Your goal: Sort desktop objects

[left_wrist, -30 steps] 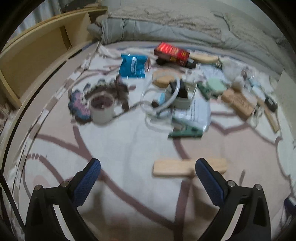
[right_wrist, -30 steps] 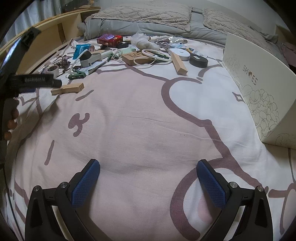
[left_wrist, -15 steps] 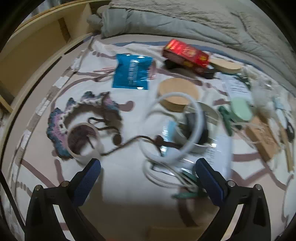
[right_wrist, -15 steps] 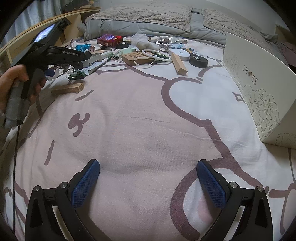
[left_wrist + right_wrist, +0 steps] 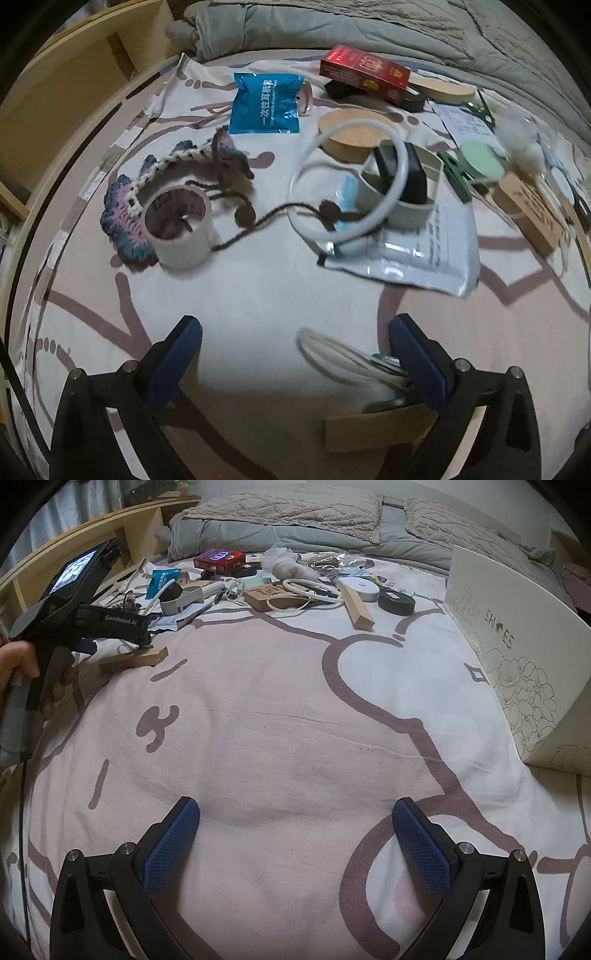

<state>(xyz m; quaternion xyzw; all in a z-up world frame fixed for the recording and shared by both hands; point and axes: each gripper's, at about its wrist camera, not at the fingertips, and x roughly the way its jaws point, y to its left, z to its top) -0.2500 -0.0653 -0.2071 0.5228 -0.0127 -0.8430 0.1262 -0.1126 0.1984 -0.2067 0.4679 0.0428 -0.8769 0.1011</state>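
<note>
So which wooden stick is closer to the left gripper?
The wooden stick lying right by the left gripper on the bedsheet's left side. The other stick sits far off in the clutter, near the black round tin.

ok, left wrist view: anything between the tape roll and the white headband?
Only the dark brown yarn cord runs across that stretch, from beside the tape roll toward the white headband; otherwise bare bedsheet. Shows in the left wrist view.

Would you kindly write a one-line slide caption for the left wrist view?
Open left gripper hovers over a bedsheet strewn with a tape roll, blue packet and red box.
</note>
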